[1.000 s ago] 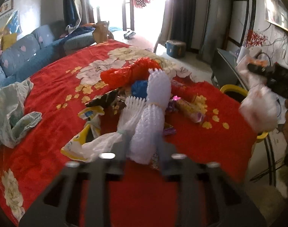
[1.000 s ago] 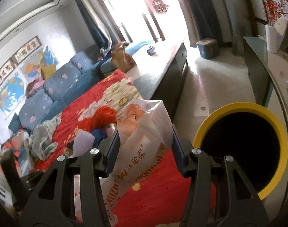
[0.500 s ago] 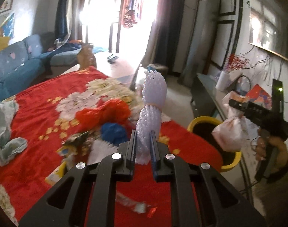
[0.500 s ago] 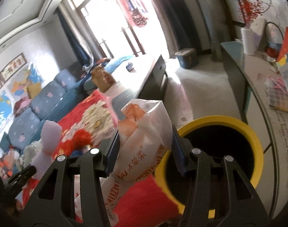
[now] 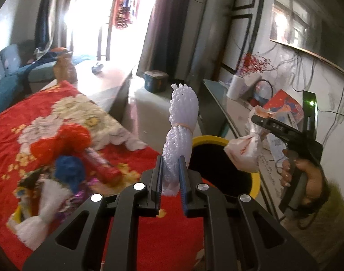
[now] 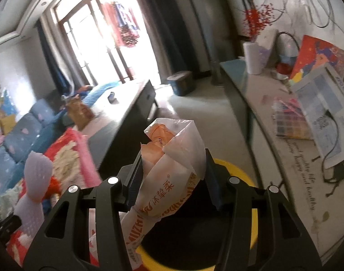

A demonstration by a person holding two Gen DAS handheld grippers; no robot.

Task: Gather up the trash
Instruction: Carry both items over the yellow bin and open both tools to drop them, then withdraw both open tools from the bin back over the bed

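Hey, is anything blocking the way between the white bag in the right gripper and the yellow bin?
Nothing visible. The right gripper holds the white bag directly over the yellow bin, whose dark mouth looks open. The foam net in the left gripper is off to one side, not underneath.

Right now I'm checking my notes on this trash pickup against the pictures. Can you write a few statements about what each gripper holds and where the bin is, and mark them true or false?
1. The left gripper is shut on the white foam netting. True.
2. The right gripper is empty. False: it holds the plastic bag.
3. The bin has a blue rim. False: yellow.
4. The bag hangs above the bin's opening. True.
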